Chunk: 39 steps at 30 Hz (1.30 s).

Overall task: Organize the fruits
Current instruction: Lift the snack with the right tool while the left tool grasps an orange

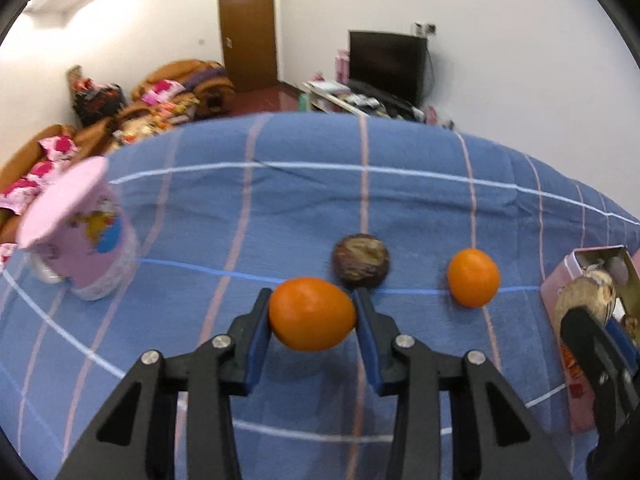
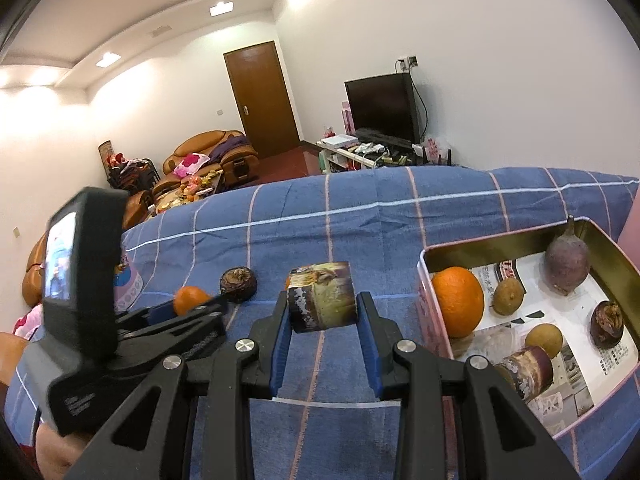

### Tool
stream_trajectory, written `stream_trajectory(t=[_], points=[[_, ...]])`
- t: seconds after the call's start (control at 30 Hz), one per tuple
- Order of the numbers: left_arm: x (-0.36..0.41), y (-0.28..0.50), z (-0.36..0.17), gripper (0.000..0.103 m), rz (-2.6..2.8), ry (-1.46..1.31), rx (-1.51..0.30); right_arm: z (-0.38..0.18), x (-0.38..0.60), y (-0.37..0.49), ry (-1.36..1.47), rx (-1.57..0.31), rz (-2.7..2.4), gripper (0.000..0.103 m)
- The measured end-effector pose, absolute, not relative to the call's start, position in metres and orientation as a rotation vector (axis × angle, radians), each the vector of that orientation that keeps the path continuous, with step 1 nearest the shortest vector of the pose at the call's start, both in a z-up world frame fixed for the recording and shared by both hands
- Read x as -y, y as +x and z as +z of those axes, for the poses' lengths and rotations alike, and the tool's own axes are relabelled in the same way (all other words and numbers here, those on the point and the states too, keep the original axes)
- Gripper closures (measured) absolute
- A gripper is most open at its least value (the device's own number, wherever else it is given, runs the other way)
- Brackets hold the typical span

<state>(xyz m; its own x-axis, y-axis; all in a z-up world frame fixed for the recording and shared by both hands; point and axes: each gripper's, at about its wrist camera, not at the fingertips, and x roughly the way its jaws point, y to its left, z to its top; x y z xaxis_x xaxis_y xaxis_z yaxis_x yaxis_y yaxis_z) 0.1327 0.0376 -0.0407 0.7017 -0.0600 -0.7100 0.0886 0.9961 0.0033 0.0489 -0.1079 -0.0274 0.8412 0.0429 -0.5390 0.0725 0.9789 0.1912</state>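
Left wrist: tin (image 1: 560, 280) half cut off

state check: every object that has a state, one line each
left gripper: shut on held orange, lifted off the cloth
right gripper: shut on cylindrical piece
loose orange: resting on cloth, untouched
dark round fruit: resting on cloth, untouched
tin box: open, partly filled with fruit
pink container: upright, lid on
door: closed
TV: off

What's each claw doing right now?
Left claw: closed on a round orange fruit.
Right claw: closed on a brown cylindrical chunk.
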Motion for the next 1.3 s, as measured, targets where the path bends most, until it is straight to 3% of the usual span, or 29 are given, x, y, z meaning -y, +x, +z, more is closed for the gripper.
stream_trajectory(t=[0.3,1.3], points=[[-0.067,0.092,-0.024,0.062,0.039,0.012,-0.629,-0.021,0.095,0.038,0.139,-0.512,-0.009,0.069],[-0.065,0.051,-0.018,0.061,0.067,0.000,-0.553,-0.012,0.100,0.004,0.087,-0.479,-0.043,0.069]])
